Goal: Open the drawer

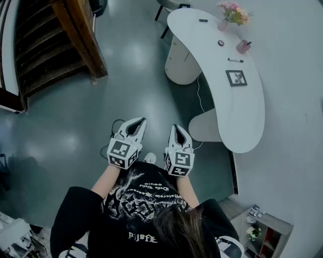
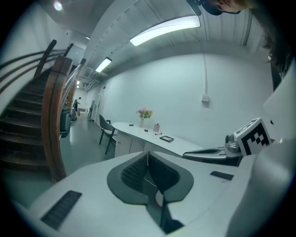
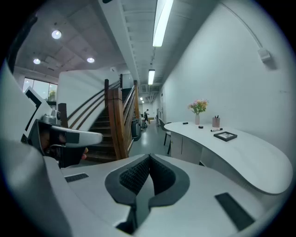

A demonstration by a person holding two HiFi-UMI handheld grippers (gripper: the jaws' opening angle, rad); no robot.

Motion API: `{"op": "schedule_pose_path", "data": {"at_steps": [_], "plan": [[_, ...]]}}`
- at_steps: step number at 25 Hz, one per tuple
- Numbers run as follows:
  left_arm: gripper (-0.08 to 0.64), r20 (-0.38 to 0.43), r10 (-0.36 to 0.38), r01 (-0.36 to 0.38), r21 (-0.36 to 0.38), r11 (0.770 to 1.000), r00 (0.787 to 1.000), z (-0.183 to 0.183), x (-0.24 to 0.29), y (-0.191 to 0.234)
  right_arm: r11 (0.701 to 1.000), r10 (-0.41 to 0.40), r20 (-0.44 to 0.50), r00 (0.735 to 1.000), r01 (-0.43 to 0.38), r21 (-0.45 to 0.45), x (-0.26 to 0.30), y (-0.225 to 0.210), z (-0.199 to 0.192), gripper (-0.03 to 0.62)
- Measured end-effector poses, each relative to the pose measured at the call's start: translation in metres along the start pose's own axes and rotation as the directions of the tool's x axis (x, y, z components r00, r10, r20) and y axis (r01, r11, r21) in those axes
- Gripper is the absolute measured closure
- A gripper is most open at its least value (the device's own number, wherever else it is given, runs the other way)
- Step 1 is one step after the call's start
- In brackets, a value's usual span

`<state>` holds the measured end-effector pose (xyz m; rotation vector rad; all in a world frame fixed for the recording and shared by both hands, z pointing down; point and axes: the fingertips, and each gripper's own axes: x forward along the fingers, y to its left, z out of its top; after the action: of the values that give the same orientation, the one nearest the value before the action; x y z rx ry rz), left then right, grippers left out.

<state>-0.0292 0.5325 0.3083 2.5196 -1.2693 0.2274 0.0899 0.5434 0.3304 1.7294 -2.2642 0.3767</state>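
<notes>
We see an office reception hall: a long curved white desk [image 1: 250,116] bearing flowers [image 1: 233,12] and a framed picture [image 1: 236,77], a wooden staircase [image 1: 45,45], a polished grey floor [image 1: 101,101] and ceiling strip lights [image 2: 164,30].

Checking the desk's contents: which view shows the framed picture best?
Head view: the framed picture lies fully visible from above. The right gripper view shows it small and slanted; the left gripper view, tiny and far.
</notes>
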Motion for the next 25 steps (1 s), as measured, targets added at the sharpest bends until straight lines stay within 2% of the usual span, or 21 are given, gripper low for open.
{"op": "schedule_pose_path", "data": {"at_steps": [5,10,17,19,23,25], "plan": [[0.534,0.0,-0.001,0.001,0.012,1.0,1.0,-0.009,0.002,-0.02,1.0,0.008,0.006,1.0,-0.008,0.001,-0.01,-0.011,-0.009,0.568],[0.534,0.003,0.0,0.0,0.025,1.0,1.0,-0.012,0.002,-0.026,1.0,-0.022,0.03,0.999,0.022,0.017,-0.014,-0.024,-0.013,0.568],[0.532,0.001,0.0,0.0,-0.051,0.999,1.0,-0.01,0.028,-0.011,0.999,-0.04,0.048,0.998,0.039,0.035,0.0,-0.039,-0.005,0.566],[0.532,-0.014,-0.023,0.022,-0.04,0.999,1.0,-0.009,0.045,-0.012,0.998,-0.056,0.035,0.998,0.054,0.044,0.009,-0.048,-0.007,0.566],[0.532,-0.031,-0.095,0.096,0.028,0.995,0.995,0.008,0.077,-0.006,0.996,-0.082,0.009,0.997,0.082,0.031,0.035,-0.056,0.002,0.566],[0.532,-0.029,-0.113,0.114,0.026,0.993,0.993,0.018,0.092,0.005,0.997,-0.081,0.007,0.997,0.081,0.02,0.052,-0.058,0.013,0.566]]}}
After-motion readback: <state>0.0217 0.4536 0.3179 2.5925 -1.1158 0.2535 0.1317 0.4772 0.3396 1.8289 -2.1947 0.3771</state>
